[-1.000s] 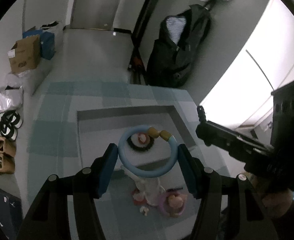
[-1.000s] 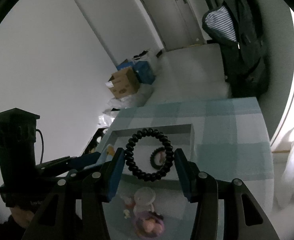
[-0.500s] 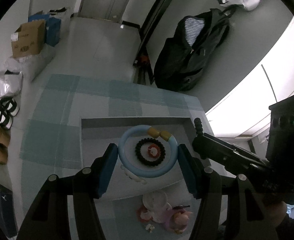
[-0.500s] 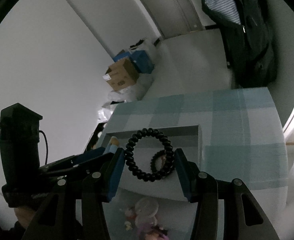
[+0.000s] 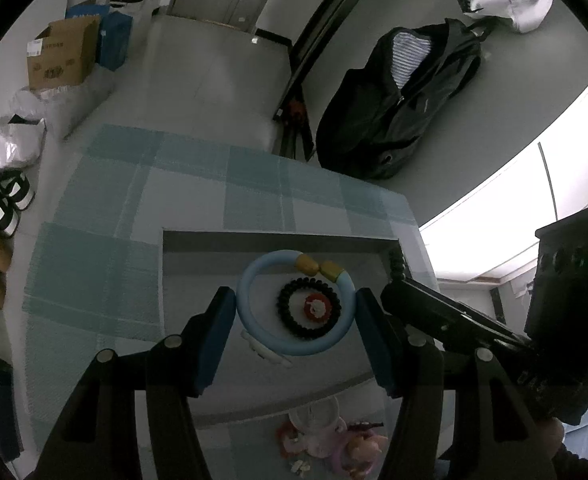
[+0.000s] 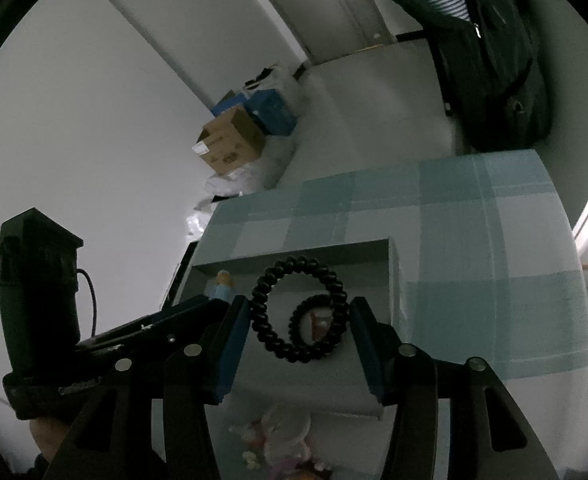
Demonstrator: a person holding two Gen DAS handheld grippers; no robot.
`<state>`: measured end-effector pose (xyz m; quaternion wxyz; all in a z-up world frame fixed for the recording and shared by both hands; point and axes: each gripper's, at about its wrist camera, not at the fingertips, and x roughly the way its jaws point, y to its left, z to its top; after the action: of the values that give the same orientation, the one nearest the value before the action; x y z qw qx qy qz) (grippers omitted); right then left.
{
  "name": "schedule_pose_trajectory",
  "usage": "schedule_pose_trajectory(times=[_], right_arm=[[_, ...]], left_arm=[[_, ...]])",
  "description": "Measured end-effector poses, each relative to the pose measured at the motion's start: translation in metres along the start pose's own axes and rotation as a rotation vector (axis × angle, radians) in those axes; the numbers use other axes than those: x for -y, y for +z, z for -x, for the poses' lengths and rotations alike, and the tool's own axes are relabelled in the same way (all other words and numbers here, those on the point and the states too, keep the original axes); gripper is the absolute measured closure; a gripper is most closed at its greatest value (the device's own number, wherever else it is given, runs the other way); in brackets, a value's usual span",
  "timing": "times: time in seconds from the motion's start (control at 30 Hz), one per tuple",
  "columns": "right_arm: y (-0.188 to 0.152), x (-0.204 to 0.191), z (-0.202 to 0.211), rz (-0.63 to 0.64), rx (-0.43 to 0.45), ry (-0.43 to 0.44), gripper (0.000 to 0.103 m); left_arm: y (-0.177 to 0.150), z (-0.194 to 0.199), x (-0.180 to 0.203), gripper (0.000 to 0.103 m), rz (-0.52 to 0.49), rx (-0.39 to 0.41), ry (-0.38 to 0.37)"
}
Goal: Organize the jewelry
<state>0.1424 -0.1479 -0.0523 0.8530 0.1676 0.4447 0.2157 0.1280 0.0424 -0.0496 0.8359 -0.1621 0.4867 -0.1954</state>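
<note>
My left gripper (image 5: 295, 300) is shut on a light-blue bangle (image 5: 294, 350) with two yellow beads, held above a grey tray (image 5: 278, 236). Through the bangle I see a black coil tie (image 5: 284, 312) around a small red piece (image 5: 315, 307) on the tray floor, with a white item (image 5: 262, 350) beside it. My right gripper (image 6: 299, 306) is shut on a black coil bracelet (image 6: 262, 320) over the same tray (image 6: 294, 256). The left gripper (image 6: 190, 312) comes in from the left there, and the right gripper's tip (image 5: 397, 272) shows at the tray's right wall.
The tray sits on a checked blue-and-white tablecloth (image 5: 106, 272). Pink and white trinkets (image 5: 313, 436) lie on the cloth in front of the tray. Beyond the table's far edge are cardboard boxes (image 5: 60, 60) on the floor and a black jacket (image 5: 393, 104).
Both grippers moved forward and down over the tray, each keeping its ring. The black tie in the tray now shows inside the bangle; the trinkets slid toward the bottom.
</note>
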Motion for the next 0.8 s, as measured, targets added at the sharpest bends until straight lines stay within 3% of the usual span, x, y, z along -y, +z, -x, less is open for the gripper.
schedule_pose_trajectory(times=[0.17,0.23,0.33,0.43,0.5,0.8], right_arm=[[-0.001,-0.003,-0.002,0.011,-0.001,-0.011,0.052],[-0.001,-0.003,-0.002,0.008,-0.004,-0.005,0.048],[-0.001,-0.003,0.003,0.012,0.019,-0.003,0.034],[-0.001,-0.004,0.012,0.023,0.054,0.002,0.032],[-0.001,-0.005,0.019,0.032,0.079,0.001,0.032],[-0.008,-0.002,0.043,0.058,0.141,-0.025,0.028]], left_arm=[[0.001,-0.002,-0.003,0.046,0.018,-0.008,-0.014],[0.003,-0.002,-0.007,0.046,0.038,-0.009,-0.026],[0.004,-0.001,-0.011,0.045,0.071,-0.012,-0.049],[0.003,0.004,-0.012,0.036,0.085,0.004,-0.072],[0.002,0.006,-0.009,0.032,0.071,0.014,-0.06],[-0.006,0.02,0.01,0.032,-0.028,0.06,0.017]])
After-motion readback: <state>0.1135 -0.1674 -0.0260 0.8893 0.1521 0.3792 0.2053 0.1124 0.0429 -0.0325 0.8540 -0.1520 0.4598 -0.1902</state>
